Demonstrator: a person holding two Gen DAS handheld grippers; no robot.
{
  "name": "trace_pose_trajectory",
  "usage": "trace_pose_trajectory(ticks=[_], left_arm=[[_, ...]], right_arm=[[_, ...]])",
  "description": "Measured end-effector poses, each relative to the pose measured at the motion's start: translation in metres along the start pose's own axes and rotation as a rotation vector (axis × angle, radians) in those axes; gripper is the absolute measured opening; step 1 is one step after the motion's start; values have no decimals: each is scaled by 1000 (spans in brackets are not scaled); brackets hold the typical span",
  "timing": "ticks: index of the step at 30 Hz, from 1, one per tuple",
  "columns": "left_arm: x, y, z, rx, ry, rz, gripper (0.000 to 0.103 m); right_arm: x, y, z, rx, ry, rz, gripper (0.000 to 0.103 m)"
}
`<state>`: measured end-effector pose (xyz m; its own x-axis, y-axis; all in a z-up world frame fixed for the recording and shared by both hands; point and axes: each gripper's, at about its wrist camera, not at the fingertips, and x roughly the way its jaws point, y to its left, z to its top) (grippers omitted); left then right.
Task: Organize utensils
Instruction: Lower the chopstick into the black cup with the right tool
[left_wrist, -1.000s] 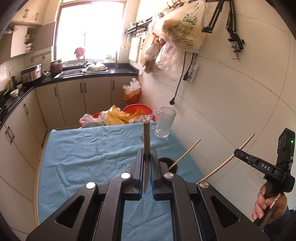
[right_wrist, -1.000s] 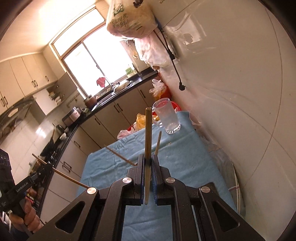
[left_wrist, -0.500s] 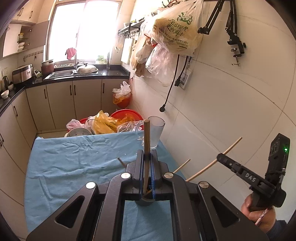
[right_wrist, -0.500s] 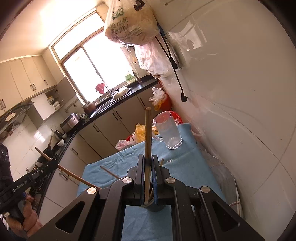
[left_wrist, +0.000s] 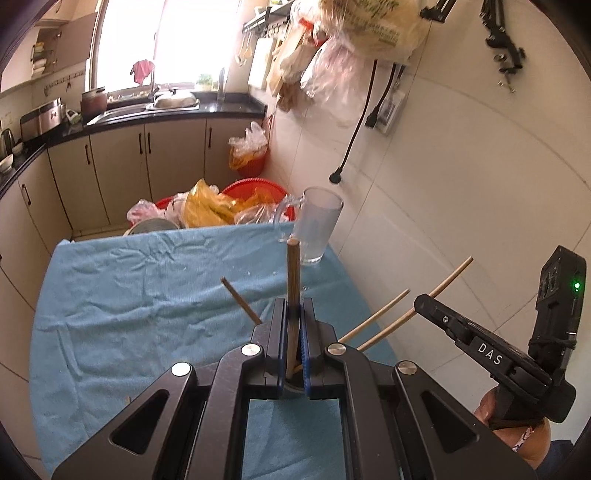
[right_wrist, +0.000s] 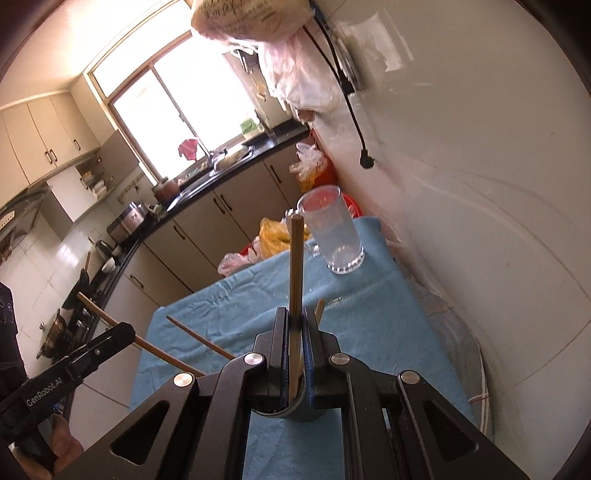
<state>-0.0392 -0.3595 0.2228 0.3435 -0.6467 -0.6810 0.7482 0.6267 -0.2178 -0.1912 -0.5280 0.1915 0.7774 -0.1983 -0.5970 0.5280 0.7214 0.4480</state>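
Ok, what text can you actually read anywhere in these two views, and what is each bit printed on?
"DAS": white letters on the side of the right claw, seen from the left wrist view.
"GenRobot.AI": white letters on the side of the left claw, seen from the right wrist view.
Green print on the hanging plastic bag: too blurred to read.
Wall socket plate: no legible marking.
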Motion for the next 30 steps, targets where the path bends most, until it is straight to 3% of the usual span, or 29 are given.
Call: trace_pose_trajectory(ticks=[14,18,23,30], left_arm=[[10,3,-3,-15,11,34,7],[2,3,-2,-23,-6,37,25],[-13,4,1,-37,-26,32,25],[-43,6,2,-38,-77,32,36]], right_arm=[[22,-1,-5,-7,53,6,8],[17,2,-4,-21,42,6,9],[3,7,-2,-34,13,5,9],[-23,12,6,-35,-40,12,12]])
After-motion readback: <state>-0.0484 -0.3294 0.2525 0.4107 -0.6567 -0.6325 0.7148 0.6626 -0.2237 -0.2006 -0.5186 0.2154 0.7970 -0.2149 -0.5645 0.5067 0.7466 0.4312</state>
